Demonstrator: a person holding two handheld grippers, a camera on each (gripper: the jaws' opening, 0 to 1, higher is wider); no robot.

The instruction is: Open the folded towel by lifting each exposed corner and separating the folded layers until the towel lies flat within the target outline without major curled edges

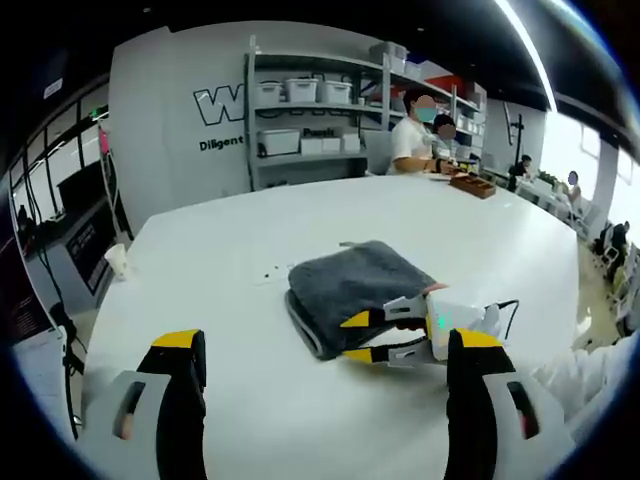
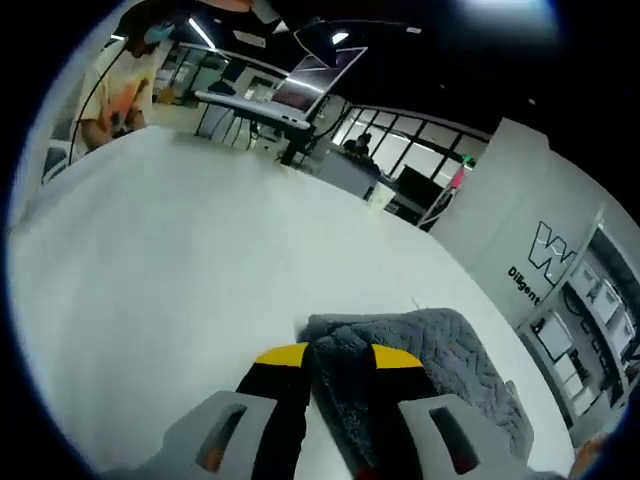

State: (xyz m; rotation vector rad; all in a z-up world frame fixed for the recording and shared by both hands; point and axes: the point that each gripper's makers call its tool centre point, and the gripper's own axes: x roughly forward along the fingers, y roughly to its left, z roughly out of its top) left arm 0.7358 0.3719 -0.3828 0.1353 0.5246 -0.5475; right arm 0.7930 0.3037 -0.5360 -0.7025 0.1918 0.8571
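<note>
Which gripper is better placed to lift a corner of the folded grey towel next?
Right. The right gripper already sits at the near edge of the folded grey terry towel, fingers straddling a fold. The left gripper hangs open over the bare white table, short of the towel.

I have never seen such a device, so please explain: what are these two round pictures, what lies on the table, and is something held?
A person holds a two-jaw gripper in each hand, and each gripper carries a camera.

In the left gripper view, the left gripper is open above the white table. The right gripper comes in from the right, at the near corner of a folded grey towel.

In the right gripper view, the right gripper has towel cloth between its jaws. Whether it grips yet is unclear.
</note>
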